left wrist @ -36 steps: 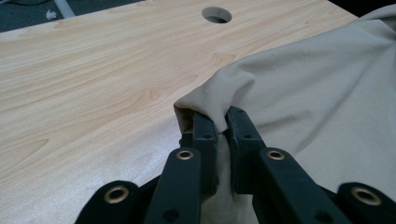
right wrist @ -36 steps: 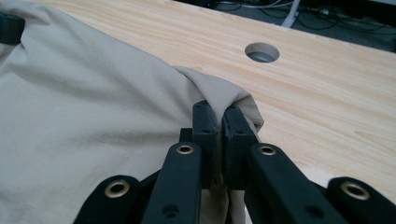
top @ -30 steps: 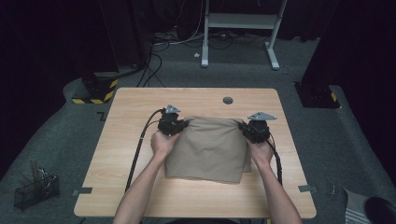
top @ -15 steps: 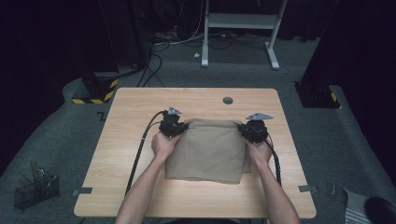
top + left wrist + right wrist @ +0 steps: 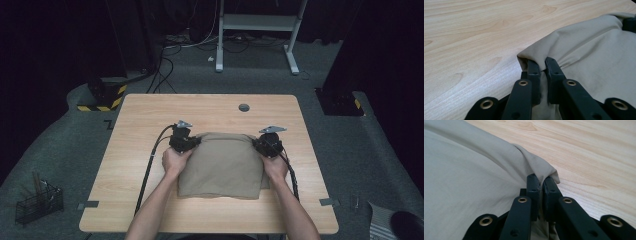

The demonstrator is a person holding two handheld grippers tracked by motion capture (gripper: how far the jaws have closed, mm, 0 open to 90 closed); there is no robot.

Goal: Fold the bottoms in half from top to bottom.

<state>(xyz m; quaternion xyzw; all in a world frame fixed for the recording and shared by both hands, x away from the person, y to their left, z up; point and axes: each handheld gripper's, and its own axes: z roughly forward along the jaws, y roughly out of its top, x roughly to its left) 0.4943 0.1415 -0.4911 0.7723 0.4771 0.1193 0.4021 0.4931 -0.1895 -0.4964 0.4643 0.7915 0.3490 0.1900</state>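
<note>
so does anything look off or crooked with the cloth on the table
Nothing stands out. The folded beige cloth lies fairly square on the wooden table, slightly bunched only where the left tool and right tool pinch its far corners.

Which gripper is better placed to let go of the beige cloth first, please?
Neither clearly: left gripper and right gripper each pinch a far corner of the cloth near the table.

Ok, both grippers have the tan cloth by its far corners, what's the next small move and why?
Probably lower both corners onto the table and let go: the left gripper and right gripper each pinch a far corner of the cloth, which already lies folded and nearly flat.
</note>
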